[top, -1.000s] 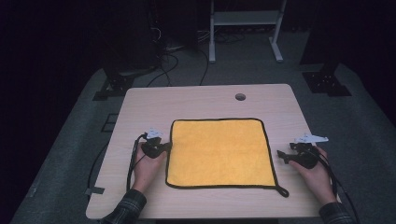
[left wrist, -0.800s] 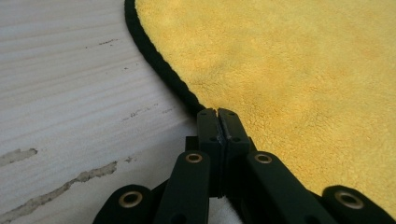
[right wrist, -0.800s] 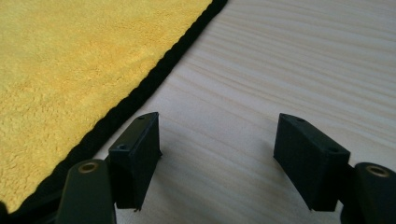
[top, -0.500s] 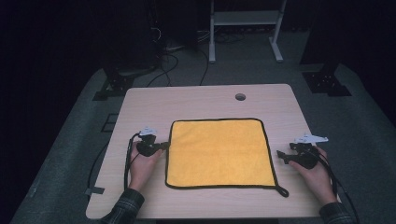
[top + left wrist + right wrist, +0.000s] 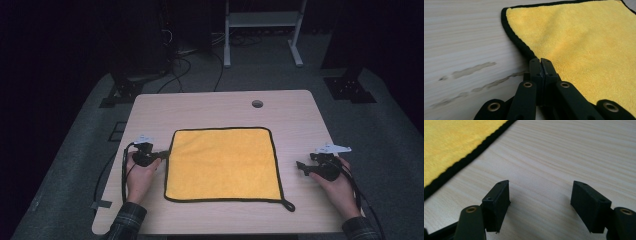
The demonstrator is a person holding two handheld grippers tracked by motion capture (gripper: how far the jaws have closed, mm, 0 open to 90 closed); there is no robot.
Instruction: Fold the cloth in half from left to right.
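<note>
A yellow cloth (image 5: 222, 162) with a black hem lies flat in the middle of the wooden table (image 5: 210, 107). My left gripper (image 5: 166, 154) is at the cloth's left edge, shut on the hem; in the left gripper view the closed jaw tips (image 5: 540, 61) sit right on the black border of the cloth (image 5: 579, 37). My right gripper (image 5: 300, 166) rests on bare wood a little right of the cloth, open with nothing between its fingers (image 5: 540, 188). The cloth's hem (image 5: 466, 158) crosses the upper left of the right gripper view.
A small round hole (image 5: 257, 104) is near the table's far edge. A black hanging loop (image 5: 289, 205) sticks out from the cloth's near right corner. Dark floor, cables and a white stand (image 5: 262, 20) lie beyond the table.
My left gripper has drawn back to the left and the whole cloth has slid left with it. The right gripper has stayed put.
</note>
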